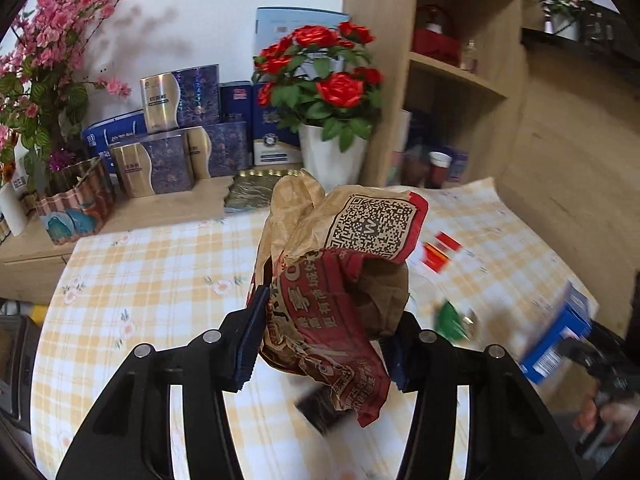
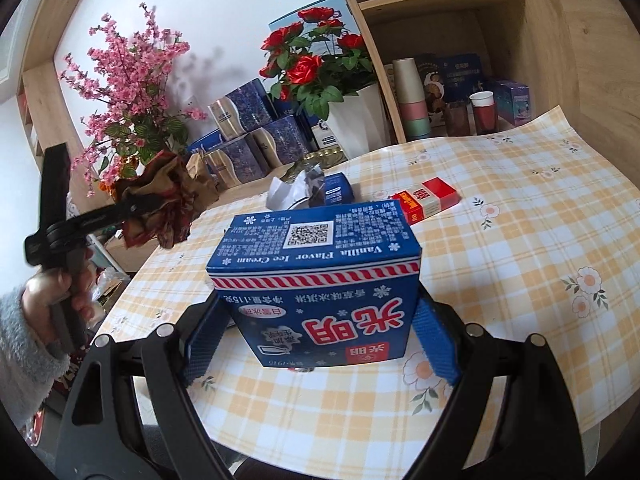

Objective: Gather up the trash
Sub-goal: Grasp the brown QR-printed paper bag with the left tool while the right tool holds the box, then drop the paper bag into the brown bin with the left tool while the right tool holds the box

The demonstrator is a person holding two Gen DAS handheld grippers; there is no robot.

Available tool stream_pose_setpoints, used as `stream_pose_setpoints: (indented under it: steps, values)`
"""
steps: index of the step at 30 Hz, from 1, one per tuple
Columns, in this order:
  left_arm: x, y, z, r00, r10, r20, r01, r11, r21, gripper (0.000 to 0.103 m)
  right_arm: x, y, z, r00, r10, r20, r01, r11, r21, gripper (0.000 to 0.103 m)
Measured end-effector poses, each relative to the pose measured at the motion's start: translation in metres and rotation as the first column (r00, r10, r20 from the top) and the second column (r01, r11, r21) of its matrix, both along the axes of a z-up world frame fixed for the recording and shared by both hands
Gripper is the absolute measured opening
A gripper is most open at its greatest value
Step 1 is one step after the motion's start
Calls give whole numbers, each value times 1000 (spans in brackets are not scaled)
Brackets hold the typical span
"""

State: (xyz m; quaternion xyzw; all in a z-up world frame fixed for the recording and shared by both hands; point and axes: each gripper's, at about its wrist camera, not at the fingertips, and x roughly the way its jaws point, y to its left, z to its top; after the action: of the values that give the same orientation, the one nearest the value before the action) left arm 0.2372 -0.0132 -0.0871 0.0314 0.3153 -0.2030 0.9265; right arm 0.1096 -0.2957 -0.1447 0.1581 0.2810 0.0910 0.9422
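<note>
Already the left hand-held gripper (image 1: 320, 340) was clamped on a crumpled brown-and-red paper wrapper (image 1: 340, 272), pads pressing both sides, wrapper raised clear of the checked counter (image 1: 152, 272). Right hand-held gripper (image 2: 320, 336) straddled a blue vanilla ice cream box (image 2: 316, 280); both pads lay against the box sides, and the box looked lifted off the cloth, though the underside was hard to read, so probably held rather than just bracketed.

Left on the counter: red-and-white carton (image 2: 426, 200), small blue box (image 2: 338, 190), crumpled white paper (image 2: 288, 192).

To do this step well: keep the squeeze on the wrapper steady, since loose paper can slip out of the pads. Carry it level and away from the rose pot (image 1: 332, 156). No bin showed in either view. Box grip sat low on its sides; avoid tilting it, or it may pivot between the pads.
</note>
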Motion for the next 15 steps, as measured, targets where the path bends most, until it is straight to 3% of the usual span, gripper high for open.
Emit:
stream_pose_setpoints:
  steps: [15]
  values:
    - [-136, 7, -13, 996, -57, -63, 52, 996, -72, 50, -54, 15, 20, 999, 47, -14, -47, 999, -14, 84]
